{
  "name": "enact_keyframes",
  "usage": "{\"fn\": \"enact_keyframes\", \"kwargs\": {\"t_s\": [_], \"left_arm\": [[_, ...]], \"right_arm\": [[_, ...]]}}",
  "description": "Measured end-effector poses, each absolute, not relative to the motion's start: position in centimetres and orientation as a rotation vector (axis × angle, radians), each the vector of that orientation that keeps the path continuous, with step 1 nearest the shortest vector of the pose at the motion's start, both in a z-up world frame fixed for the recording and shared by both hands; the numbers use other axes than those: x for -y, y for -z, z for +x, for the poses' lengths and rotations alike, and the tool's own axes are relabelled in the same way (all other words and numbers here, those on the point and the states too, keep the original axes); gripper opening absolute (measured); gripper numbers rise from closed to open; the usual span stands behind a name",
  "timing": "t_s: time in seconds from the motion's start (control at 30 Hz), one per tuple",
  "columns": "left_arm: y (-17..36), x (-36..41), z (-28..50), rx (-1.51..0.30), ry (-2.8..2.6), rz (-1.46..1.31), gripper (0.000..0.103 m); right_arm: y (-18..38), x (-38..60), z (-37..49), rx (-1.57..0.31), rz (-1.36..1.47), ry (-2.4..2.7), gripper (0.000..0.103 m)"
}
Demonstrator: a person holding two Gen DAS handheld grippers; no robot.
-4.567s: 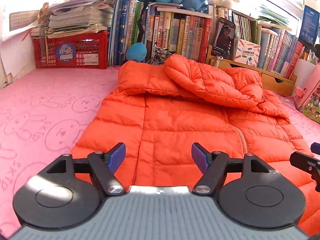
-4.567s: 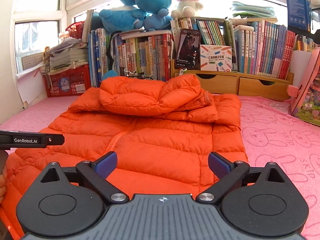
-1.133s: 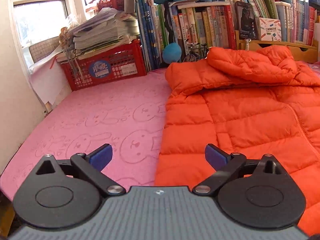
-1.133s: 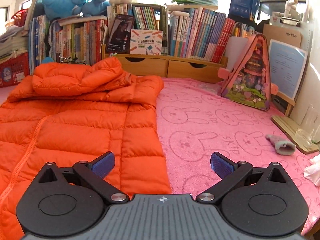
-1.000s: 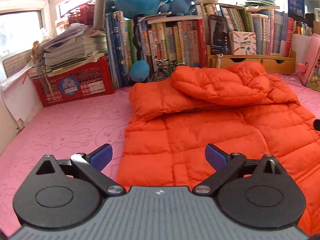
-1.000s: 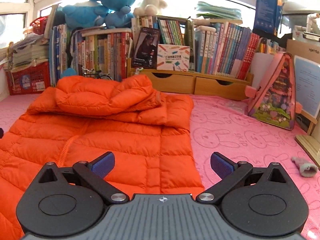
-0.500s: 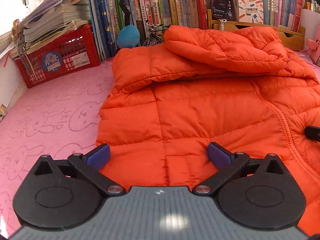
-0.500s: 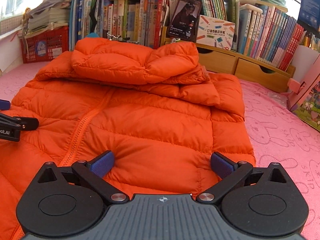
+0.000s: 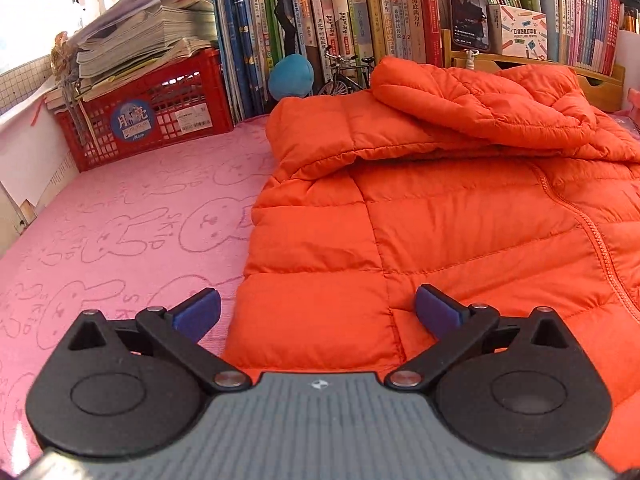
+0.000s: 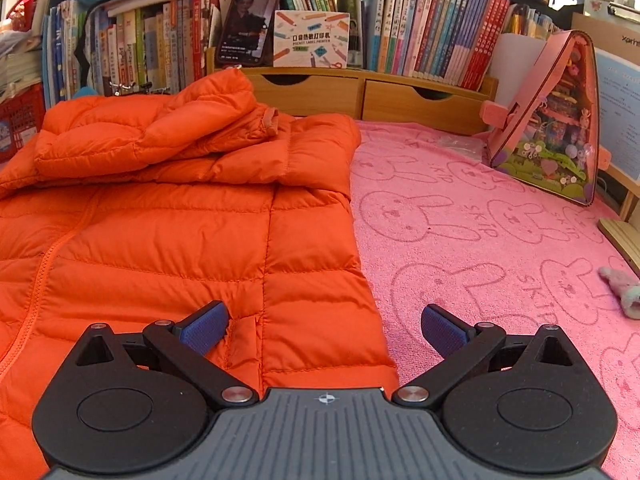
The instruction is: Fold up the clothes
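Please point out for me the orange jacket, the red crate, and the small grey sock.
orange jacket (image 9: 460, 232): left wrist view, on its quilted front panel.
red crate (image 9: 160, 108): left wrist view, on its front wall.
grey sock (image 10: 622, 286): right wrist view, on its middle.

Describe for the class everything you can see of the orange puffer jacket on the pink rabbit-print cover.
The orange puffer jacket is quilted in stitched panels of smooth, slightly shiny fabric. It lies front up with the zipper closed, on the pink cover. Its sleeves are folded across the chest. Both open grippers, left and right, straddle its bottom corners without gripping.
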State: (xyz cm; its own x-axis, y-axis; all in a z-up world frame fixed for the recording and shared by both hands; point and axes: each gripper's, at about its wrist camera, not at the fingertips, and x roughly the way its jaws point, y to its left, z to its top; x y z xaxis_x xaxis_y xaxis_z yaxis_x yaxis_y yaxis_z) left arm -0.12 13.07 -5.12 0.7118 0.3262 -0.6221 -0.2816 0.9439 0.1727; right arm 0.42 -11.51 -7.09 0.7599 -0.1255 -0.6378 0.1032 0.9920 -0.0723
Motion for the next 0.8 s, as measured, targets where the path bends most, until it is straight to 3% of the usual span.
{"fn": "enact_keyframes", "kwargs": {"t_s": [0.4, 0.6, 0.8], "left_arm": [[5.4, -15.4, -1.6, -0.691, -0.476, 0.060, 0.103], [5.0, -16.1, -2.1, -0.683, -0.503, 0.048, 0.103], [1.4, -16.9, -3.6, -0.572, -0.398, -0.161, 0.100]], "right_arm": [[7.2, 10.6, 0.2, -0.674, -0.088, 0.163, 0.103], [7.1, 9.7, 0.3, -0.625, -0.230, 0.463, 0.103], [4.6, 11.5, -1.3, -0.524, -0.050, 0.347, 0.103]]}}
